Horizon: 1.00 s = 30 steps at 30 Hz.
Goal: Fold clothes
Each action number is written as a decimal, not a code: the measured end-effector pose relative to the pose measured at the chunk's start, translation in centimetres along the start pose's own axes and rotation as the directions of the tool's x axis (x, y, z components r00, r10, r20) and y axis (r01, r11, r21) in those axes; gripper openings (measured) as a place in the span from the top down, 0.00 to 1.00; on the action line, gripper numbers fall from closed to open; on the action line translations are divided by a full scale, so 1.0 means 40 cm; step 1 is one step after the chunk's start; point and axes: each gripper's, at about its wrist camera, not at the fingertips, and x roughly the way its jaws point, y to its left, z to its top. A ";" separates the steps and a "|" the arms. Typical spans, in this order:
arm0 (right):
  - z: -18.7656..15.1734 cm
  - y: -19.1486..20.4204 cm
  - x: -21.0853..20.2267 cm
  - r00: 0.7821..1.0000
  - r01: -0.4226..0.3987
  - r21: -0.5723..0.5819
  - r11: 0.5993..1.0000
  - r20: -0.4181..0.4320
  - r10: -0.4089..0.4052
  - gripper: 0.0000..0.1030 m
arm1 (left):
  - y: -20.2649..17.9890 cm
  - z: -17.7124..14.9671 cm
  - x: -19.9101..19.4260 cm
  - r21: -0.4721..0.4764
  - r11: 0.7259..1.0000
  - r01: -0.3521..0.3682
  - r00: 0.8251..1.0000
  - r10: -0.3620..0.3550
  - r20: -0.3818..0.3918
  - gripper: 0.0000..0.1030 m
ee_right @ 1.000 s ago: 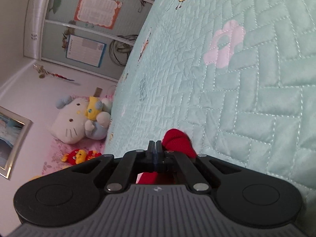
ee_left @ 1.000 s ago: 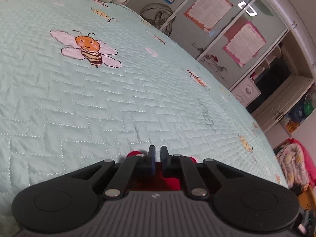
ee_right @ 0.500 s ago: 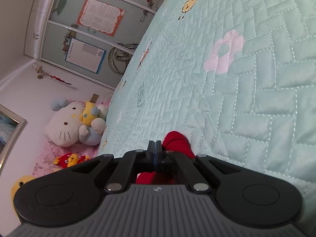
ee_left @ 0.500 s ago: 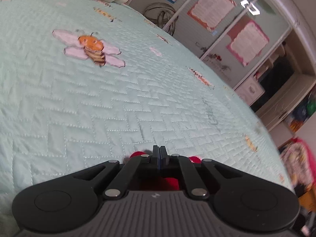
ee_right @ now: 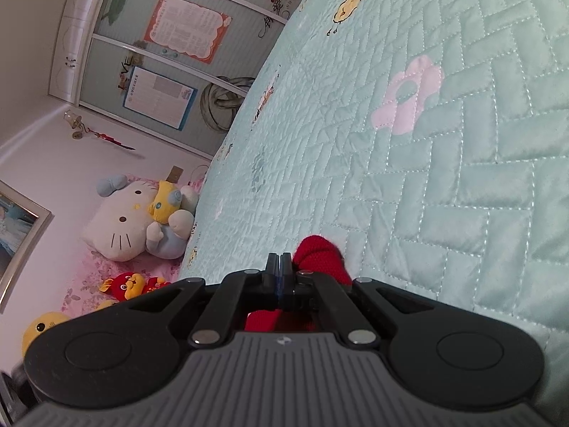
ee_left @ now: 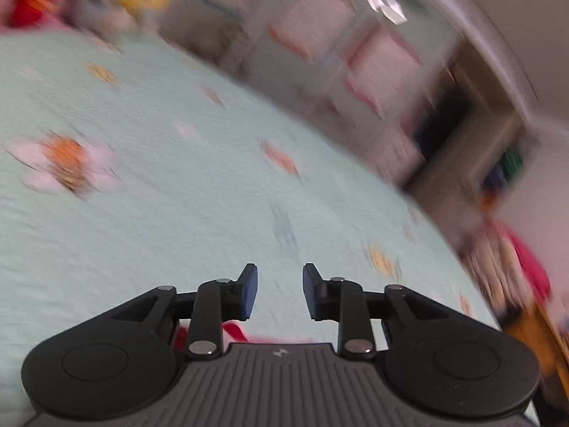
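Red knit [ee_right: 322, 258] sits pinched in the right gripper [ee_right: 280, 267], low over the bed [ee_right: 462, 178]. Left gripper [ee_left: 276, 290] gapes, holding nothing, red cloth just beneath it. Folding well likely means regripping a matching edge, keeping tension even.

Red knit garment [ee_right: 322, 256] bunched on quilt.

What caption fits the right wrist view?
Right gripper shut on red knit over a quilted bedspread, plush toys behind.

Soft even daylight, left view motion-blurred, right view sharp, fisheye-curved edges
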 end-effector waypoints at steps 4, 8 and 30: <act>0.000 -0.005 -0.005 1.000 -0.008 0.002 1.000 -0.001 0.008 1.00 | 0.152 -0.054 0.061 -0.186 0.982 0.019 1.000 -0.019 -0.002 0.95; -0.004 -0.007 -0.011 1.000 -0.011 -0.002 1.000 0.006 0.011 1.00 | 0.147 -0.063 0.057 -0.147 0.989 -0.007 1.000 0.010 0.018 0.95; -0.139 0.140 -0.389 0.990 -0.114 -0.039 0.993 -0.086 0.110 0.50 | 0.051 -0.199 -0.323 0.089 0.994 -0.062 0.998 0.062 0.004 0.45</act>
